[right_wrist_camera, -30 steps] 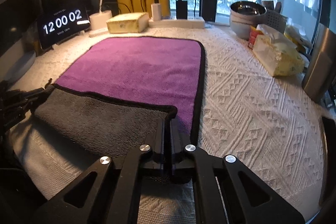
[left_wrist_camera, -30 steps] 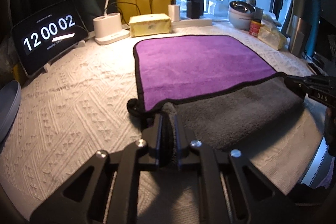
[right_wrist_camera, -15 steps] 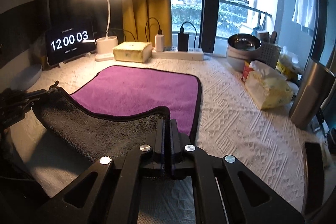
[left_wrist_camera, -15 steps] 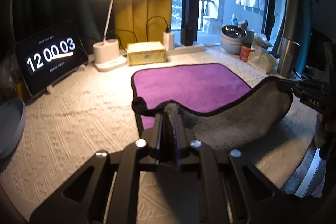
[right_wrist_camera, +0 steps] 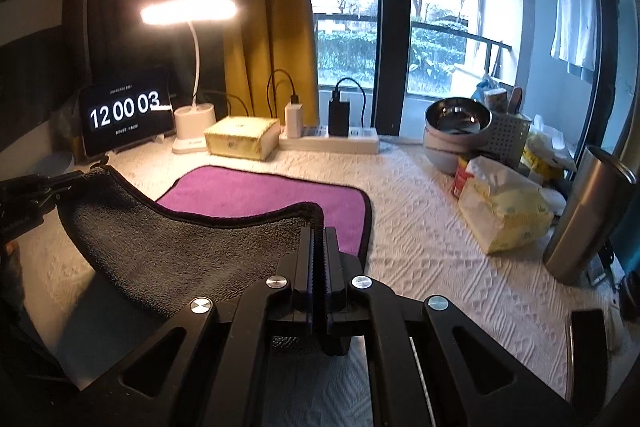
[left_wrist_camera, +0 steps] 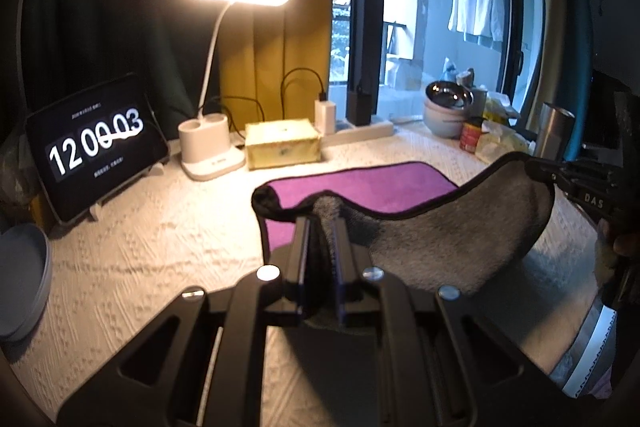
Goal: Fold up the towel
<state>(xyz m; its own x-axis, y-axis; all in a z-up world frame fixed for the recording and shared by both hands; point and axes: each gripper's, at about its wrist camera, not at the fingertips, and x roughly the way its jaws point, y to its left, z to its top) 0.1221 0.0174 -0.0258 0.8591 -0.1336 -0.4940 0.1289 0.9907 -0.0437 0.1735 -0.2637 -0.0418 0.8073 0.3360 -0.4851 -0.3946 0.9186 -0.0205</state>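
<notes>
Clearly, the towel [left_wrist_camera: 452, 247] is held up off the table [left_wrist_camera: 152, 251] by its near edge, grey underside facing the cameras, while its purple far half lies flat towards the table's back edge. One near corner is pinched between the pressed jaws of the left gripper [left_wrist_camera: 322, 227]; the other is clamped the same way by the right gripper [right_wrist_camera: 318, 239].

Only in the right wrist view is the perforated basket [right_wrist_camera: 508, 135] seen, behind the stacked bowls [right_wrist_camera: 456, 135] at the back right, with utensils standing in it; what the bowls hold cannot be told. The grey plate [left_wrist_camera: 20, 283] at the left edge is shown plainly only in the left wrist view. A steel tumbler [right_wrist_camera: 580, 223] stands by the right edge.
</notes>
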